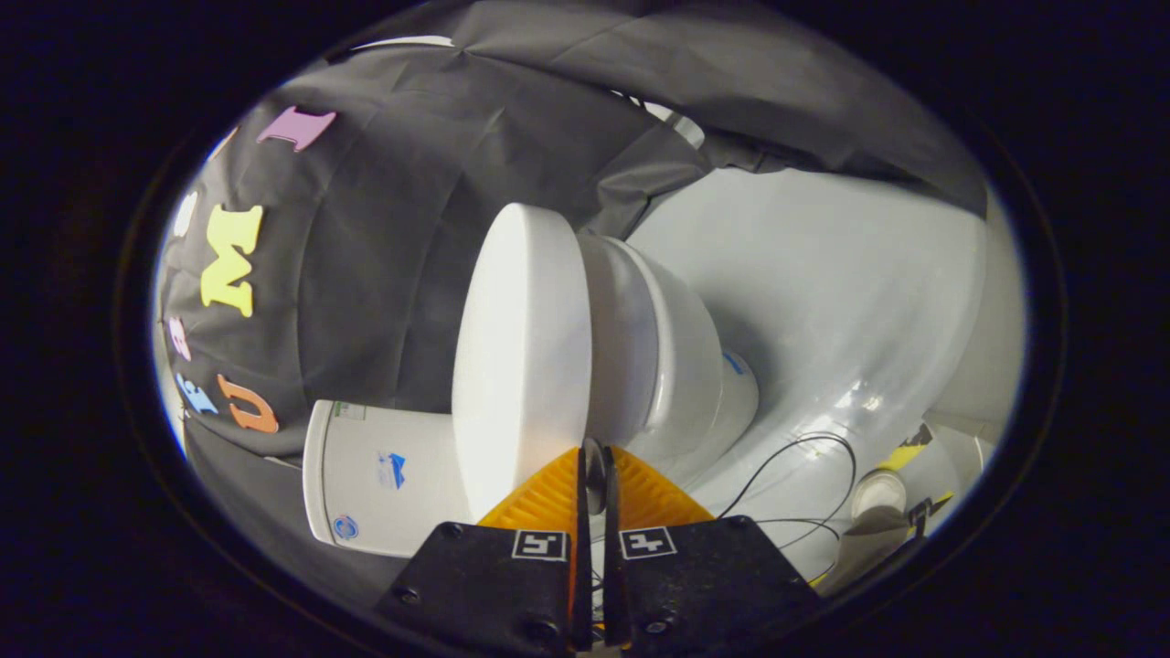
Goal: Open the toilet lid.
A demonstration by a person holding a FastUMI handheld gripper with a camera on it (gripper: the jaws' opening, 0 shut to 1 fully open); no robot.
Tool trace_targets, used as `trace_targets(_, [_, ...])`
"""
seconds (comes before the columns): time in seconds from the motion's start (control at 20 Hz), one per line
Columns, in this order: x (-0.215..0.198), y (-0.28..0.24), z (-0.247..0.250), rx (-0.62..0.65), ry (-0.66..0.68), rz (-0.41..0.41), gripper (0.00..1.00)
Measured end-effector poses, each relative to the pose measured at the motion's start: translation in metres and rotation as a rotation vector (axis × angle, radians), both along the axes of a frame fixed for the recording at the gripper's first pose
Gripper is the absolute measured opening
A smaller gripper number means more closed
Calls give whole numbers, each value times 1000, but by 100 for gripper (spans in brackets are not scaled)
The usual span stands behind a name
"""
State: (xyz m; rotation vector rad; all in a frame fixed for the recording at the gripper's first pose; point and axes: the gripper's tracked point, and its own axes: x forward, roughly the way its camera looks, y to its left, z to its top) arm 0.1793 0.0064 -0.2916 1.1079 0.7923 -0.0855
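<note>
Because the camera is rolled onto its side, the toilet is seen turned a quarter, and the relation that matters must be read from the fingers outward. The gripper (594, 471) is seen with its two fingers drawn nearly together, only a thin gap being left between them; in that gap a small stretch of the front rim of the toilet lid (521, 356) appears to be caught, though real pressure from both fingers cannot be confirmed. The lid, a broad white disc, lies just ahead of the fingertips, closed flat against the toilet bowl (676, 366). Its long axis runs away from the jaws toward the cistern (375, 475). The lift is judged to be called for away from the bowl.
</note>
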Motion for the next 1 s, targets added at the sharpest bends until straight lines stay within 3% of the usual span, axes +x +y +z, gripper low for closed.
trace_targets(0.3, [4, 12, 49, -50, -74, 55, 8])
trace_targets(1.0, [14, 42, 112, -123, -164, 121, 8])
